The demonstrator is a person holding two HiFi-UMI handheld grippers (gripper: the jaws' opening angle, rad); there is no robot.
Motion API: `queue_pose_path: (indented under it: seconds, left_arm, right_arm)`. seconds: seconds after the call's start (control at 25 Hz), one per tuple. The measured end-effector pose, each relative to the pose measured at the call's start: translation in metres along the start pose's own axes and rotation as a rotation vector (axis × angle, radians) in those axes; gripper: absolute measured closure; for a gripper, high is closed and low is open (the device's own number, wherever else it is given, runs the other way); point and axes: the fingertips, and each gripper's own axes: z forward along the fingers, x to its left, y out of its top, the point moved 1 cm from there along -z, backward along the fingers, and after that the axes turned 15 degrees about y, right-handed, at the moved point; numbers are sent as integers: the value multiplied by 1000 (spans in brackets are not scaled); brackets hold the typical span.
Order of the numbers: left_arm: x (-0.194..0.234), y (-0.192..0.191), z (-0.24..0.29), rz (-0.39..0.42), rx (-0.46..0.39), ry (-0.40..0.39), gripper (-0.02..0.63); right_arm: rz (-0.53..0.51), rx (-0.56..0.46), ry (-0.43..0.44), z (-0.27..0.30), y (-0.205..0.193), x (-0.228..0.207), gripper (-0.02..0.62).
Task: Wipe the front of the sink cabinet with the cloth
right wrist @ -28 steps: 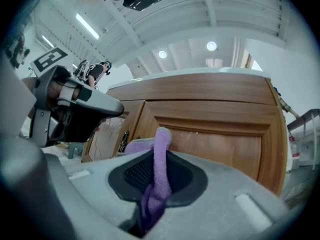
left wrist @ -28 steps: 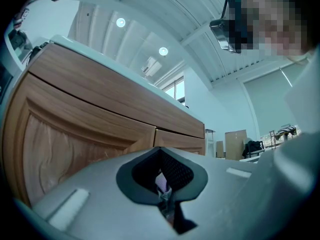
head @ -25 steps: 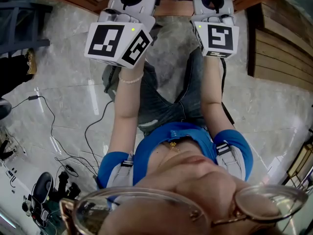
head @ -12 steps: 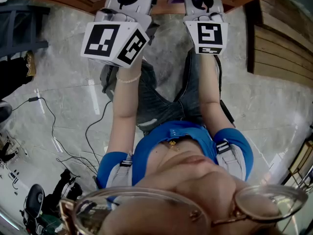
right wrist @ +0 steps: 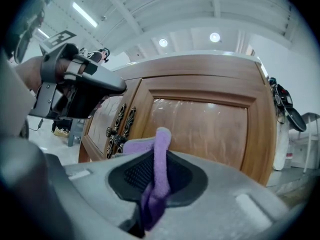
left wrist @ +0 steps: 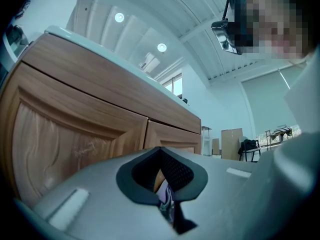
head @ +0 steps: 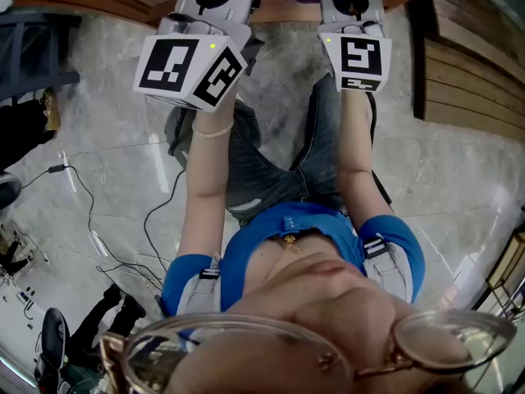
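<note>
The right claw (right wrist: 152, 184) is clamped on a purple terry cloth (right wrist: 161, 156). The cloth's folded edge stands up out of the pads and its tail droops below them. The left claw (left wrist: 165, 186) is pinched shut too, with a sliver of the same lilac fabric caught between its pads. Both claws point at the brown wooden sink cabinet (right wrist: 210, 129). The right faces a glossy panelled door just beside a pair of dark ornate metal handles (right wrist: 117, 129), and the left faces a carved door panel. Whether the cloth touches the wood cannot be told. Under the person lies a grey marble floor (head: 123, 162).
</note>
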Motion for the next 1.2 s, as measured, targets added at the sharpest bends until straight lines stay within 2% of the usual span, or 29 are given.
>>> queue_pose_path:
  seconds: [0.88, 1.04, 1.2]
  left_arm:
    - [-8, -5, 4, -5, 16, -29, 604]
    - [-8, -7, 4, -19, 11, -39, 604]
    - [-9, -8, 5, -22, 16, -40, 604]
  right_arm:
    - [-11, 107, -227, -70, -37, -89, 541]
    - [2, 106, -241, -84, -40, -99, 540]
    - [-17, 117, -299, -98, -40, -108, 540]
